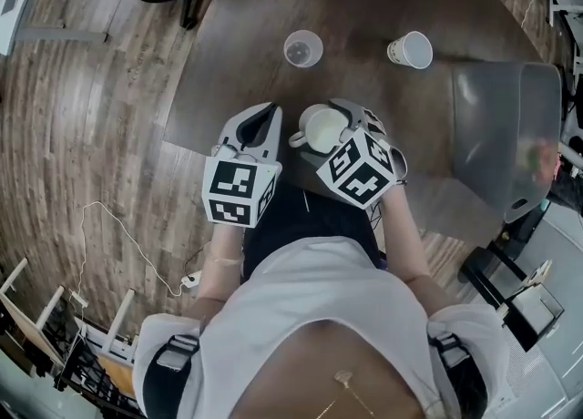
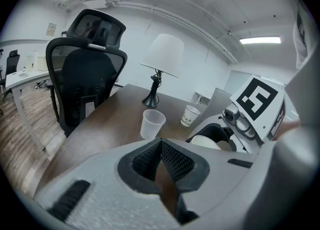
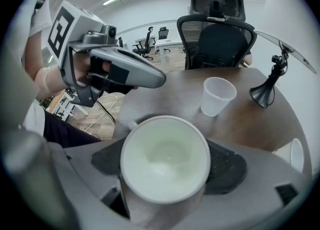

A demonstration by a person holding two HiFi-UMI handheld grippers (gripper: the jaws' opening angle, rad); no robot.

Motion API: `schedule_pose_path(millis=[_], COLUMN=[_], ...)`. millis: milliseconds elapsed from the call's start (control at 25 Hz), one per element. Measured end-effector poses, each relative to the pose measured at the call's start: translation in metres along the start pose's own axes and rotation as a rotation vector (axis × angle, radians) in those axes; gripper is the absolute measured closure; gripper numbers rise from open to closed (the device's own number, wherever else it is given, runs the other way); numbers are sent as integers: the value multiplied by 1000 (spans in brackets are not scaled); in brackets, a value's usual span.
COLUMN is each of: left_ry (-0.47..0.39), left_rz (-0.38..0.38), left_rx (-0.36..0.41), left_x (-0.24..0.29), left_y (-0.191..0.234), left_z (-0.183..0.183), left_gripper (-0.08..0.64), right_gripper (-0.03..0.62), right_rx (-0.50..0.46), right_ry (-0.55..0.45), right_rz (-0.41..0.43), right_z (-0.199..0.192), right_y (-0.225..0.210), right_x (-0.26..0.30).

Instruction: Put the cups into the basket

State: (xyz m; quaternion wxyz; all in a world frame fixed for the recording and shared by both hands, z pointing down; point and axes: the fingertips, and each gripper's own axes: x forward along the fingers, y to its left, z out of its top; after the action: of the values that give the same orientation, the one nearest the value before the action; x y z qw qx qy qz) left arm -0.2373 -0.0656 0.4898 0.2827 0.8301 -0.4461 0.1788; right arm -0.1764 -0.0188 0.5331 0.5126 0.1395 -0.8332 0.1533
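**White mug held in the right gripper; left gripper closed on nothing**

Head view: the right gripper [image 1: 325,120] has its fingers clamped on either side of a white mug [image 1: 317,130], handle toward the left gripper [image 1: 267,116], which sits just beside it. Both forearms reach forward over the table [image 1: 241,53], marker cubes [image 1: 239,191] showing only black-and-white squares. A clear plastic cup [image 1: 302,48] and a paper cup [image 1: 411,50] sit beyond the fingertips, with the grey basket [image 1: 537,107] right of the right fingers.
Left gripper view: the pads meet at their tips, empty. The paper cup's green print is too small to read.
Right gripper view: the mug sits mouth-up between the fingers.
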Motion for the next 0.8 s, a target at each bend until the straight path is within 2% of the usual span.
schedule_pose_path(millis=[160,400,800], left_ry=[10,26,57], left_rz=[-34,-142,-299], left_rx=[67,144,274], left_x=[13,37,73], left_y=[-16,-50,-130], left_z=[7,20,37], left_gripper=[548,548,548], right_gripper=[176,176,176], right_rx=[46,146,291], right_ry=[-22,-45,-67], right_rz=[-16,-85,-200], right_z=[-9,-29,-91], right_y=[-7,-24,-43], right_x=[-16,-40,-95])
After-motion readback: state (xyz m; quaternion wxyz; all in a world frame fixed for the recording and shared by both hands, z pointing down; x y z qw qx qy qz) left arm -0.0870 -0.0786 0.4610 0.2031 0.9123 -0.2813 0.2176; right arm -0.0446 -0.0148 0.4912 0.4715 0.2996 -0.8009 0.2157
